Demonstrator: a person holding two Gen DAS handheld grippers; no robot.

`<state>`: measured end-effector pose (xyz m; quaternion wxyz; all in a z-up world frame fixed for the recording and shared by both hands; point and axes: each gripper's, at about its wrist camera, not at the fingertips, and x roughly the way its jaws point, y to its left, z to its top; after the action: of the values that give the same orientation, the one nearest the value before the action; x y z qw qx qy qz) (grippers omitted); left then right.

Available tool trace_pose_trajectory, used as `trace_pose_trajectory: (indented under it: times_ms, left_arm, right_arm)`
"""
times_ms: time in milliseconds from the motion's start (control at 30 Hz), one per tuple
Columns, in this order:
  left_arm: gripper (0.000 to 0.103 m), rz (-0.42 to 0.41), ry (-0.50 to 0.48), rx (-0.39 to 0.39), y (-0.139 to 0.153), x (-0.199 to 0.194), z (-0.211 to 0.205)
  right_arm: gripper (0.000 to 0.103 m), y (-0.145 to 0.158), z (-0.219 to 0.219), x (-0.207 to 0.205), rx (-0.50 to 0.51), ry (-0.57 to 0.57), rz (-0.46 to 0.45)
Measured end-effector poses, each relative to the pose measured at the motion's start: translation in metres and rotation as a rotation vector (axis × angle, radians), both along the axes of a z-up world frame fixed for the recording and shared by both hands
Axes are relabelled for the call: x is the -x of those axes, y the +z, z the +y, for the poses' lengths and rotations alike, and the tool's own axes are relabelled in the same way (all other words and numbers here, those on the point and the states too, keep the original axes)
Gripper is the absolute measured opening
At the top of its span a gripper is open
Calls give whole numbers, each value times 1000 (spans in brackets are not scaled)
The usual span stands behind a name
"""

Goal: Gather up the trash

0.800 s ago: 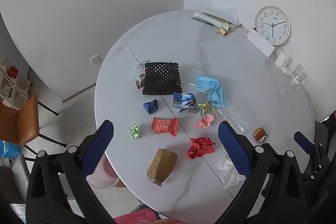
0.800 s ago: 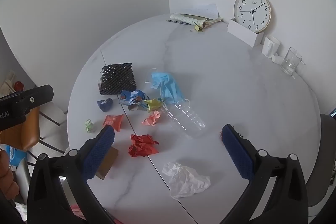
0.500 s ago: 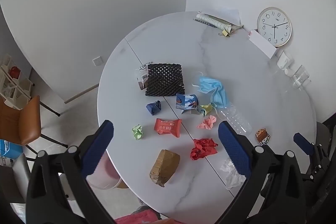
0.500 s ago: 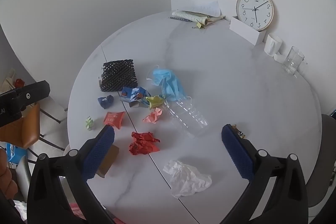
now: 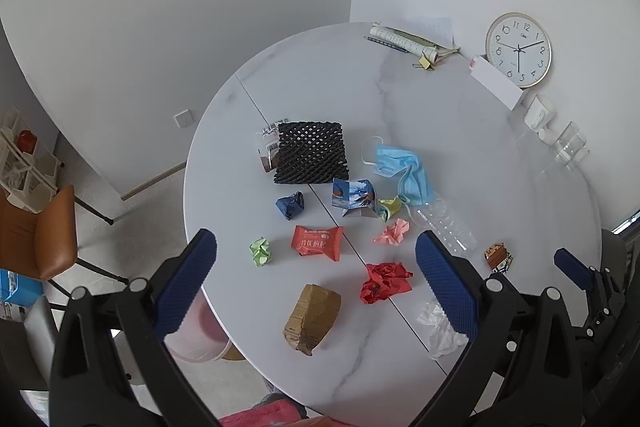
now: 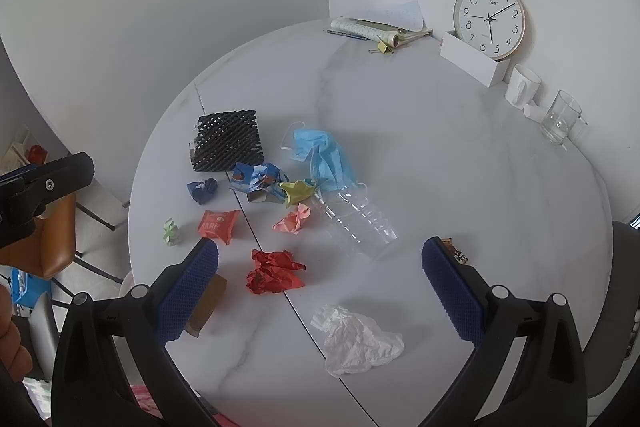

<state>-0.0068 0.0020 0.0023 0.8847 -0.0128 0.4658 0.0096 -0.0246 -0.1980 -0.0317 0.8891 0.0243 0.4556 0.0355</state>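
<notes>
Trash lies scattered on a round white marble table [image 5: 460, 147]. I see a black foam net [image 5: 312, 157], a blue face mask [image 5: 404, 171], a crushed clear bottle [image 6: 356, 217], a red crumpled paper [image 5: 384, 283], a red snack wrapper [image 5: 318, 242], a brown cardboard lump [image 5: 312, 319], a white crumpled tissue [image 6: 356, 341] and small paper balls. My left gripper [image 5: 316, 279] hangs open high above the near table edge. My right gripper [image 6: 320, 287] is open too, above the red paper and the tissue. Neither holds anything.
At the far rim stand a wall clock [image 6: 490, 19], a white box [image 6: 472, 63], a white mug [image 6: 522, 89], a glass [image 6: 560, 117] and rolled papers [image 6: 376, 29]. A pink bin [image 5: 196, 335] sits below the left table edge. A brown chair [image 5: 36, 231] stands at left.
Both views have drifted slightly back and up from the table, so the trash sits a little farther off. Both grippers stay open and nothing on the table has moved.
</notes>
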Motion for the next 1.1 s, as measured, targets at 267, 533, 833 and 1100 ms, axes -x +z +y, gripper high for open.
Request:
trace_pose_trajectory:
  times_ms: [267, 533, 833, 1100]
  left_arm:
    - [95, 2, 2, 3, 0, 1, 0]
    - [95, 0, 10, 6, 0, 4, 2]
    - [95, 0, 9, 6, 0, 4, 3]
    - [95, -1, 9, 8, 0, 4, 3]
  right_arm:
    - [101, -1, 2, 1, 2, 4, 4]
    - [101, 0, 3, 0, 4, 8, 7]
    - [101, 0, 2, -1, 4, 6, 8]
    - [101, 0, 2, 1, 6, 5, 8]
